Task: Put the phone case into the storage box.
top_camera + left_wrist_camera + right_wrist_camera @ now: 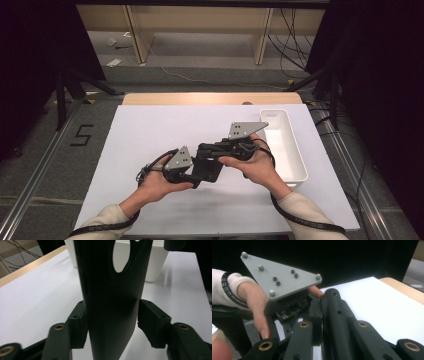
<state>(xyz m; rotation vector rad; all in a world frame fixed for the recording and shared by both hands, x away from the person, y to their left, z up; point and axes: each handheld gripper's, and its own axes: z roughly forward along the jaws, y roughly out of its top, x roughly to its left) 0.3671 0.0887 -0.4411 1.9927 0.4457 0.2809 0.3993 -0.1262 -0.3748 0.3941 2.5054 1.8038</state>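
high view: both tongs meet over the white table (150,130), with a black flat piece (207,167) between them. left tongs (112,325) straddle it, half open: one pad (78,325) touches, the other (152,325) stands just clear, so no firm grip yet. its long axis runs away from the left tongs toward the bin (156,262). right tongs (322,303) are clamped shut on its far end.
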